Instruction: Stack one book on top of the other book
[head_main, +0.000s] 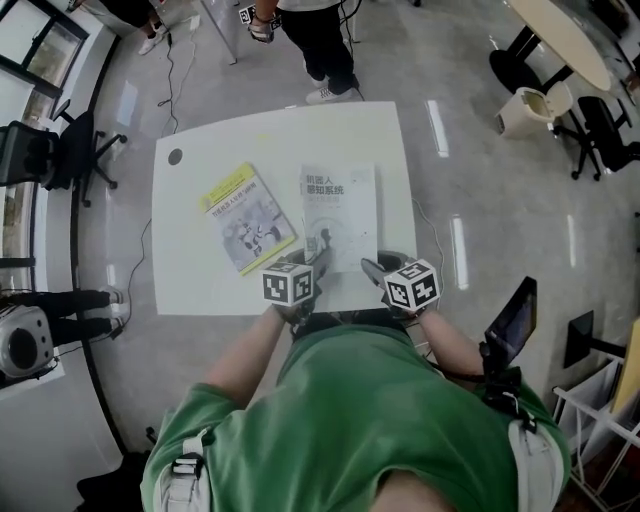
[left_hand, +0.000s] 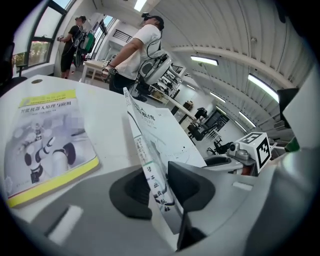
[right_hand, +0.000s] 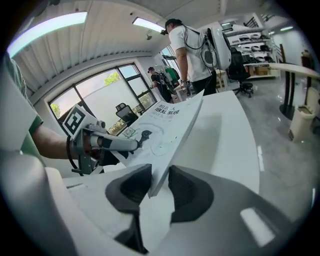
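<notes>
Yellow book (head_main: 250, 218): you see it lying flat, to the left, a little turned.
White book (head_main: 340, 212): just beside it, with the near edge raised.

Your left claw (head_main: 320, 258) and right claw (head_main: 372, 266) side by side before your chest, both angled down, each clamped on the near edge of the white book (head_main: 340, 205).

White table (head_main: 190, 285) on grey floor (head_main: 480, 240); person (head_main: 322, 45) stands beyond, bin (head_main: 525, 112) right

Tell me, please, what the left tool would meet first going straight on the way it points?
The white book, already between the jaws of the left tool; it would probably just push further onto its edge.
</notes>
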